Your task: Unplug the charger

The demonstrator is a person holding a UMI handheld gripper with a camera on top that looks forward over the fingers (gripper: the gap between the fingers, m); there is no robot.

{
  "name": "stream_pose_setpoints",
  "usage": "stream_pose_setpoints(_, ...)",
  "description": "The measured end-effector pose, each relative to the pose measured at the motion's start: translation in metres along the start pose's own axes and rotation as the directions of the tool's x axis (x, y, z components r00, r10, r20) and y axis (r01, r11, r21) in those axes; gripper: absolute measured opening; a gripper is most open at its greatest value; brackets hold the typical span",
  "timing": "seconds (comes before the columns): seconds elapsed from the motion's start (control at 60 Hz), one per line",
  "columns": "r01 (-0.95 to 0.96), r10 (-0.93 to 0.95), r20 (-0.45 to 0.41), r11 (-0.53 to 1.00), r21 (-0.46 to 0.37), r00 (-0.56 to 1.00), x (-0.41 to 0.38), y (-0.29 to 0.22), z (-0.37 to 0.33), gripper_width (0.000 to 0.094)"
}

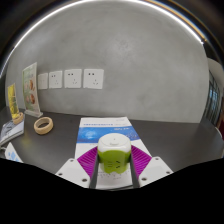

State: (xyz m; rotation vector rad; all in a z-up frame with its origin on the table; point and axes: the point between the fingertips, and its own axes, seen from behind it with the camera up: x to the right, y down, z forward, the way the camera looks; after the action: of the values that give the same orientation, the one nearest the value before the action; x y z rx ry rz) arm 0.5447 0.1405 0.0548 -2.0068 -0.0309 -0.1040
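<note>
My gripper (112,160) is shut on a charger (112,152), a small block with a lime-green body and a white top. Both purple pads (86,158) press on its sides. The charger is held over the dark table (170,140), well away from the wall. A row of white wall sockets (73,77) sits on the grey wall beyond and to the left of the fingers. No plug shows in them. No cable is visible.
A white and blue flat box (104,126) lies just beyond the charger. A roll of tape (43,125) lies on the table to the left. Leaflets and a poster (31,88) stand at the far left by the wall.
</note>
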Motion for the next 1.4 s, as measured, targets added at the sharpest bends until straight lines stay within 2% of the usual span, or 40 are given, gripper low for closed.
stream_pose_setpoints(0.117,0.031,-0.031,0.005,0.999,0.008,1.0,-0.003,-0.002,0.011,0.0521)
stream_pose_setpoints(0.167,0.019,-0.019,0.014,1.0,0.008,1.0,-0.006,-0.001,0.014,0.0599)
stream_pose_setpoints(0.183,0.012,-0.012,0.017,1.0,0.008,1.0,-0.007,-0.001,0.015,0.0672)
stream_pose_setpoints(0.3,-0.04,0.04,0.024,0.999,0.007,0.999,-0.008,0.0,0.011,0.0757)
stream_pose_setpoints(0.4,-0.051,0.05,-0.034,0.999,-0.018,0.998,0.0,0.008,0.002,0.0854)
stream_pose_setpoints(0.517,-0.083,0.083,-0.075,0.997,-0.001,0.994,-0.002,0.01,-0.029,0.0835)
stream_pose_setpoints(0.717,-0.106,0.108,-0.138,0.994,0.022,0.985,-0.041,0.017,-0.121,0.0832)
stream_pose_setpoints(1.067,-0.148,0.149,-0.168,0.989,0.022,0.974,-0.14,0.061,-0.295,0.0844)
stream_pose_setpoints(1.267,-0.138,0.144,-0.142,0.989,0.048,0.979,-0.149,0.071,-0.348,0.0843)
stream_pose_setpoints(1.4,-0.035,0.041,-0.166,0.999,0.041,0.985,-0.119,0.086,-0.373,0.0839)
